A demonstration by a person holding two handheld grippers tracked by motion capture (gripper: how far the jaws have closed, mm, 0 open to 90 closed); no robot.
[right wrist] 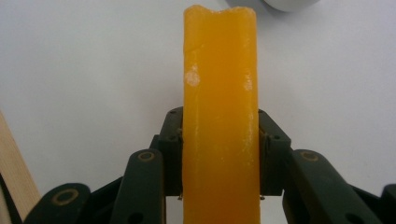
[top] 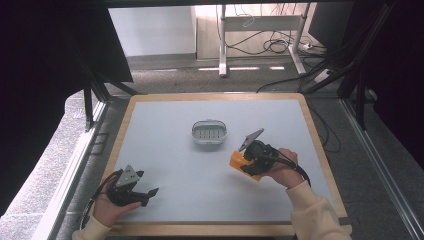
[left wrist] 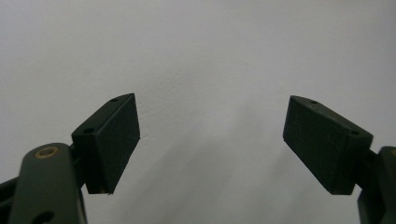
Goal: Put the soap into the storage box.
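An orange bar of soap (right wrist: 219, 116) stands on edge between the black jaws of my right gripper (right wrist: 219, 158), which is shut on it. From above, the orange soap (top: 239, 161) sits at the tip of the right gripper (top: 245, 162), right of the table's middle. A grey oval soap dish (top: 209, 132) with a slotted floor rests on the white mat, up and left of the soap and apart from it. Its rim (right wrist: 285, 4) peeks in at the top edge. My left gripper (top: 147, 195) lies near the front left corner, and its jaws (left wrist: 210, 140) stand open over bare mat.
The white mat (top: 175, 165) lies on a wooden table whose edge (top: 320, 145) runs close to the right hand. A strip of that wood (right wrist: 14, 168) appears at the lower left of the right gripper view. Black frame posts and floor cables lie beyond the table.
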